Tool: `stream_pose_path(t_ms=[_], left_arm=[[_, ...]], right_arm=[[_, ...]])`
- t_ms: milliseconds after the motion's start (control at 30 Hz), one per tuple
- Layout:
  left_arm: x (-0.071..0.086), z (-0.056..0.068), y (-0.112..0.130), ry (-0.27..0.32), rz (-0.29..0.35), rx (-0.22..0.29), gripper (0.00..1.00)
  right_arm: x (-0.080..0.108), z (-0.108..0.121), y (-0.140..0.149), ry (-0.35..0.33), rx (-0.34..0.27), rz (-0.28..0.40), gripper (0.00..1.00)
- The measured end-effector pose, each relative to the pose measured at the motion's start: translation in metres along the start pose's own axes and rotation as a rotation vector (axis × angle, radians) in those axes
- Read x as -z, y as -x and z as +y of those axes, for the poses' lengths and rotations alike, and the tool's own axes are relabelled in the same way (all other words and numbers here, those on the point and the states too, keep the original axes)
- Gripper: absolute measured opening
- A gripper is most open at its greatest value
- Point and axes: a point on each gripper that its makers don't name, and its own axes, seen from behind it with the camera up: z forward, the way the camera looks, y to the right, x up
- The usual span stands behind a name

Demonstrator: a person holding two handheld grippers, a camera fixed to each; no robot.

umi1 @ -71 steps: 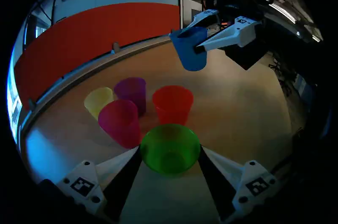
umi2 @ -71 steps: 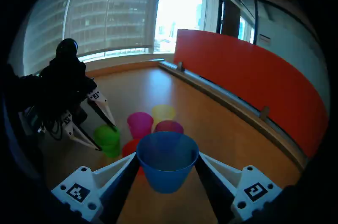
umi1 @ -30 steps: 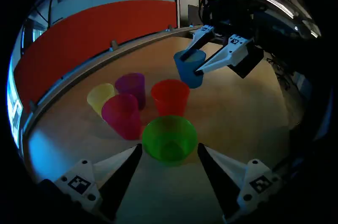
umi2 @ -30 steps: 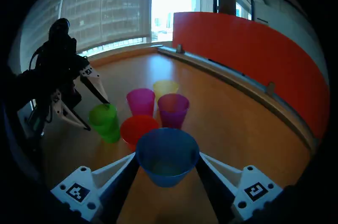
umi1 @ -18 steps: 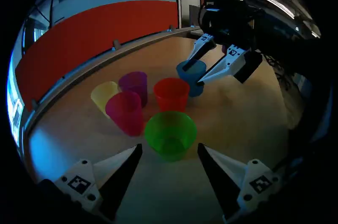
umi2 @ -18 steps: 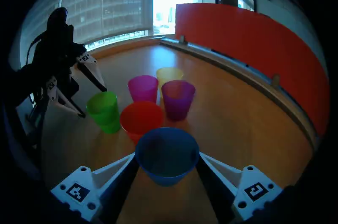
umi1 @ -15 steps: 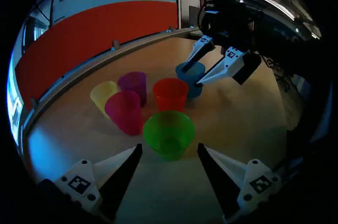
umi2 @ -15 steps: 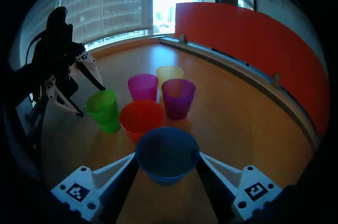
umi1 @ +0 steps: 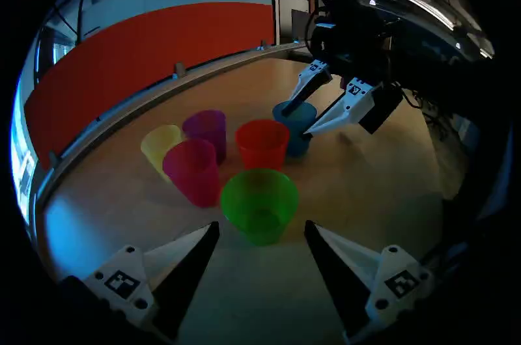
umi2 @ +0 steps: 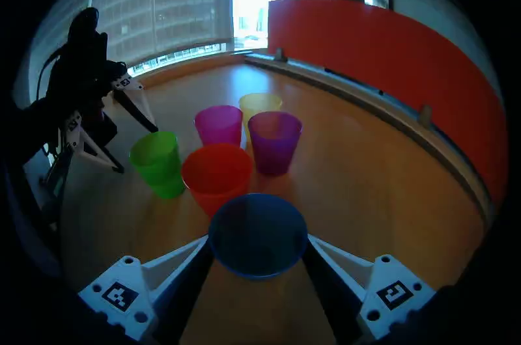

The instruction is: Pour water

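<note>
The blue cup (umi2: 258, 231) is clasped upright in the right claw (umi2: 257, 242), low beside the red cup (umi1: 262, 143) over the glossy wooden counter (umi1: 365, 176); no tilt is seen, so pouring is judged still to do. The left claw (umi1: 260, 224) is held wide apart, empty, the green cup (umi1: 259, 202) just ahead. Smooth, translucent, tapered plastic throughout

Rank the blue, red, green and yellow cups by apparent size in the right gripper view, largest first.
1. blue cup, nearest the camera
2. red cup
3. green cup
4. yellow cup, farthest and partly hidden
Nearness drives this order; true sizes may well match.
</note>
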Motion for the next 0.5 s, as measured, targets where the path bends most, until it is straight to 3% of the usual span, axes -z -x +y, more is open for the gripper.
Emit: stream_pose_path(t_ms=[500], left_arm=[[0.006,-0.004,0.006,-0.031,-0.001,0.013,0.97]], right_arm=[[0.013,-0.001,0.014,0.029,-0.004,-0.022,1.0]])
